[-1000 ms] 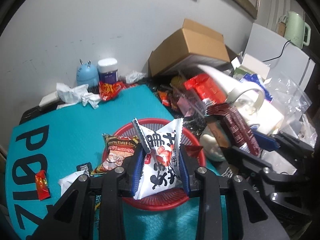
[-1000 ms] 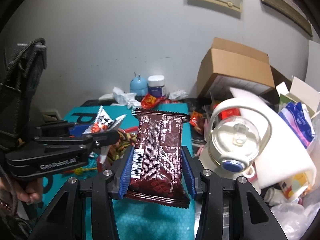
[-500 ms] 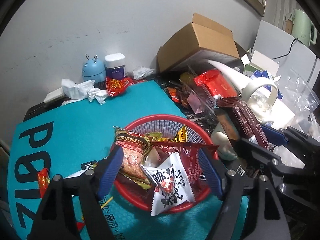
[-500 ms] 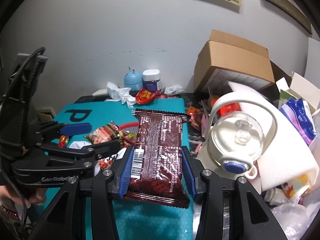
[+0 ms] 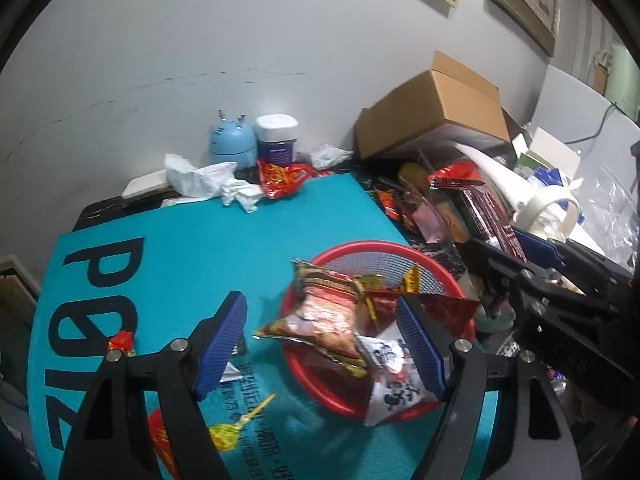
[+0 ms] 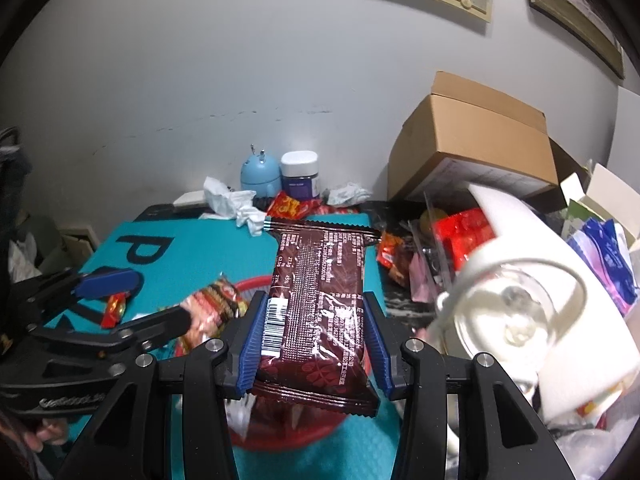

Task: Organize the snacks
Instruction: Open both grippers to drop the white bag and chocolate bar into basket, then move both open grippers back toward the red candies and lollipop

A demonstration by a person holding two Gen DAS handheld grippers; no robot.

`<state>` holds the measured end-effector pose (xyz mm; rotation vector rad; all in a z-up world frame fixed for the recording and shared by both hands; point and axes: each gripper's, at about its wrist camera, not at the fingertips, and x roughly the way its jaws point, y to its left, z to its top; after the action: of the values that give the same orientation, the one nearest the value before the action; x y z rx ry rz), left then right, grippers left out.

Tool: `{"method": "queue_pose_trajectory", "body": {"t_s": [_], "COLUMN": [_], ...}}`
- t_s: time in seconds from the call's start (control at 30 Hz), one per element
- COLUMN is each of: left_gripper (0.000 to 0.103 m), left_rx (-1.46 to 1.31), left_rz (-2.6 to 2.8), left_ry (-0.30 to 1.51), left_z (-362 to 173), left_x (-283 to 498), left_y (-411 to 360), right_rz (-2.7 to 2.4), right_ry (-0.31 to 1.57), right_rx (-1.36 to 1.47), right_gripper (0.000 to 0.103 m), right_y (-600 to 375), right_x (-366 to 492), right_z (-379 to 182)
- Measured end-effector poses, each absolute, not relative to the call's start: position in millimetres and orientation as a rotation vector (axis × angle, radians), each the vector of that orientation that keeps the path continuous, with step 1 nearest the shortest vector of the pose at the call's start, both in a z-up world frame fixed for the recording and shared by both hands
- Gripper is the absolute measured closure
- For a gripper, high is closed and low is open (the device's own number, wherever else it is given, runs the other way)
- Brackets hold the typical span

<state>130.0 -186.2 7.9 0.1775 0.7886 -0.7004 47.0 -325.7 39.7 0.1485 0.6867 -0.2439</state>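
Brown bar point(image 6: 316, 304) sits clamped in the right tool point(image 6: 314, 344) over the red basket point(image 5: 360, 252); the left tool point(image 5: 320, 344) gapes empty. Released carelessly, the bar could slide off the heaped packets point(image 5: 324, 316).

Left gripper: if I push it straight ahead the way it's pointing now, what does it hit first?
Most likely the snack packet propped on the near rim of the red basket, which lies between the open left gripper fingers. Depth is unclear from this view.

A red mesh basket point(image 5: 372, 254) on a teal mat point(image 5: 240, 240) with black lettering; centre frame, a dark-brown wrapper point(image 6: 316, 312) with white print.
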Motion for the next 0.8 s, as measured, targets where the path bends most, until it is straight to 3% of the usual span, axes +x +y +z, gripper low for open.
{"method": "queue_pose_trajectory", "body": {"t_s": [0.3,0.43,0.8], "left_gripper": [0.027,0.027,0.027], "left_rx": [0.164,0.162,0.156], "left_rz": [-0.654,-0.646,-0.641], "left_ry": [0.809,0.813,0.788], "left_z": [0,-2,12], "left_x": [147,149,135], "left_y": [-171,-168,-160], "right_rz": [-0.192,-0.203,-0.194], "right_ry": [0.777,0.799,0.758], "right_rx": [0.145,0.139,0.131], "right_gripper": [0.054,0.042,0.042], "right_y": [-321,-320,-316], "right_x": [77,80,67], "right_z": [17,11,28]}}
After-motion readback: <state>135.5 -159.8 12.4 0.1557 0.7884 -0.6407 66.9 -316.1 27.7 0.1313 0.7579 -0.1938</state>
